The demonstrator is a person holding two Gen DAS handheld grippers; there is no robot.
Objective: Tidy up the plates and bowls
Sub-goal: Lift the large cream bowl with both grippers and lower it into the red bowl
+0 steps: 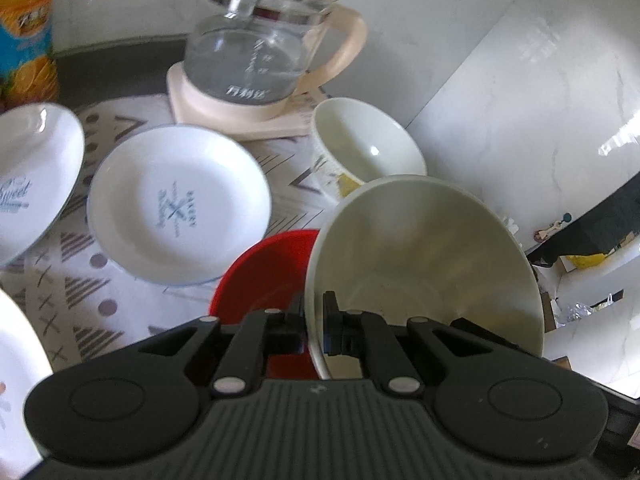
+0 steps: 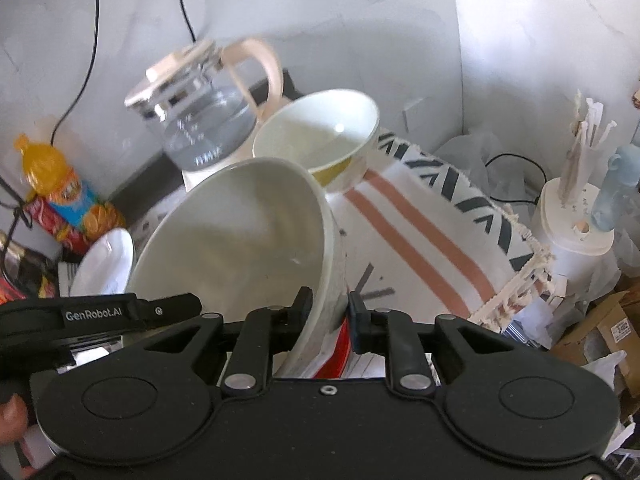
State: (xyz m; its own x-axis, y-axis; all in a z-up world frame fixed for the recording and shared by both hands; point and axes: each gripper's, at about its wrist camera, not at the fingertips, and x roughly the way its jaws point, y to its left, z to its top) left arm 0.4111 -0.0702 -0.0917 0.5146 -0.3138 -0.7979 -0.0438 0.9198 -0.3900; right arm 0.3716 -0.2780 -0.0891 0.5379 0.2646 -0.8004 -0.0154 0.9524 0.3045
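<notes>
A large cream bowl (image 1: 424,248) hangs tilted over a red bowl (image 1: 264,276). My left gripper (image 1: 314,312) is shut on the cream bowl's rim, one pad inside and one outside. In the right wrist view the same cream bowl (image 2: 240,232) has its wall between the jaws of my right gripper (image 2: 329,308). A thin gap shows at the right pad, so these jaws stand slightly open. A sliver of the red bowl (image 2: 334,356) shows below. A smaller cream bowl (image 1: 368,144) with yellow print sits behind. Two white plates (image 1: 176,200) (image 1: 32,176) lie to the left.
A glass kettle (image 1: 260,40) on a beige base stands at the back by the wall. An orange drink bottle (image 1: 24,40) is at the far left. A patterned cloth (image 2: 420,240) covers the counter. Clutter and a white holder (image 2: 576,232) fill the right side.
</notes>
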